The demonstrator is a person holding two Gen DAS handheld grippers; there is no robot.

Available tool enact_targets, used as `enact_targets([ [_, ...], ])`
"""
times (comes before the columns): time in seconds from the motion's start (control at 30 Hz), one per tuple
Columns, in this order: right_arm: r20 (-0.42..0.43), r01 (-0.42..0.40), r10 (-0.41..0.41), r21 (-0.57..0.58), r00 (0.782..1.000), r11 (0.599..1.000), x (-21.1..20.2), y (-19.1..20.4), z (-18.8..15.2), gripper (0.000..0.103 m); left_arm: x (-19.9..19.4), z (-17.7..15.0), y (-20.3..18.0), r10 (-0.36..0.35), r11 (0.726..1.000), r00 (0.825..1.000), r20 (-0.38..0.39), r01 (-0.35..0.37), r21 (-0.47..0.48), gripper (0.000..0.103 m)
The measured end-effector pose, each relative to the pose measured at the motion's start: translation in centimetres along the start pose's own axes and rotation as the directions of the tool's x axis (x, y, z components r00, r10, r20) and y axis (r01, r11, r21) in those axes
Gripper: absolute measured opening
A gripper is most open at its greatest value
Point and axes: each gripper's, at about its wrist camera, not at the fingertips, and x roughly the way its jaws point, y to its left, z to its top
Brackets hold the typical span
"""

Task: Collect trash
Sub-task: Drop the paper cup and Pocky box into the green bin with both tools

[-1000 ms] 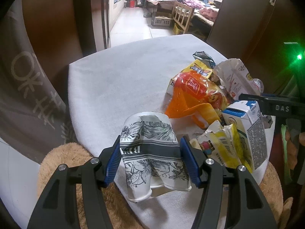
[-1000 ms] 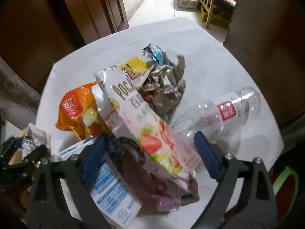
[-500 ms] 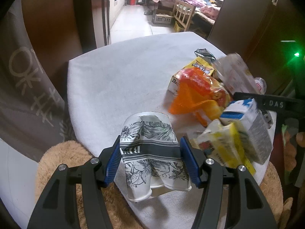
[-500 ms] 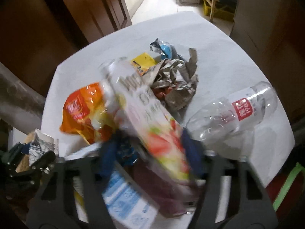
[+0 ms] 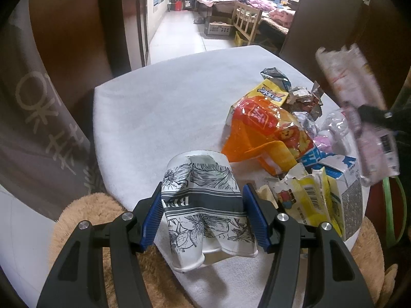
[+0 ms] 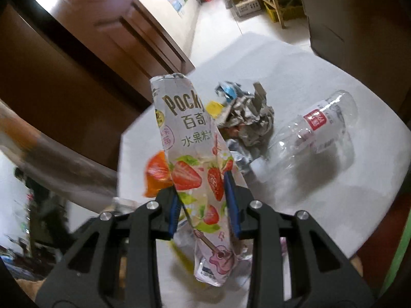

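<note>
My left gripper (image 5: 204, 215) is shut on crushed paper cups with a black flower print (image 5: 203, 195), held at the near edge of the white table (image 5: 159, 107). My right gripper (image 6: 203, 205) is shut on a pink Pocky strawberry wrapper (image 6: 195, 159) and holds it up above the table; the wrapper also shows lifted at the right of the left wrist view (image 5: 354, 107). On the table lie an orange snack bag (image 5: 264, 131), a yellow wrapper (image 5: 305, 197), a blue-and-white milk carton (image 5: 344, 179), crumpled grey paper (image 6: 251, 118) and a clear plastic bottle (image 6: 321, 125).
A furry brown cushion (image 5: 84, 215) lies under the table's near edge. Dark wooden doors (image 6: 102, 38) stand behind the table. A grey curtain with white characters (image 5: 38, 118) hangs at the left. A green-rimmed container (image 5: 395, 210) sits at the right edge.
My right gripper closed on the Pocky wrapper and lifted it off the pile, tilting upward. My left gripper kept hold of the paper cups and barely moved.
</note>
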Motion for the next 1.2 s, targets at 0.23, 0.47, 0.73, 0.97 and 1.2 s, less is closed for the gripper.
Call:
enact_targets([
  [0.23,0.105,-0.083,0.079,0.040,0.991,0.996,-5.8,0.3,-1.7,0.031,-2.3,0.1,-1.5,0.004,0.998,0.999,0.040,-0.007,0.066,0.057],
  [0.47,0.220,-0.175,0.143,0.134,0.965,0.975,-10.2,-1.8,-2.4,0.031,-5.9,1.4,-4.3,-0.070,0.992,0.993,0.097,0.059,0.111,0.057],
  [0.73,0.320,-0.248,0.175,0.205,0.931,0.947,-14.2,-4.6,-3.0,0.031,-9.1,2.7,-7.7,-0.160,0.978,0.977,0.143,0.137,0.155,0.057],
  [0.97,0.366,-0.260,0.157,0.253,0.917,0.932,-16.9,-7.1,-3.8,0.031,-9.8,3.4,-11.5,-0.247,0.954,0.961,0.128,0.218,0.204,0.057],
  [1.2,0.413,-0.271,0.135,0.290,0.901,0.918,-19.7,-9.9,-5.0,0.031,-9.5,3.2,-17.5,-0.350,0.906,0.933,0.083,0.314,0.284,0.057],
])
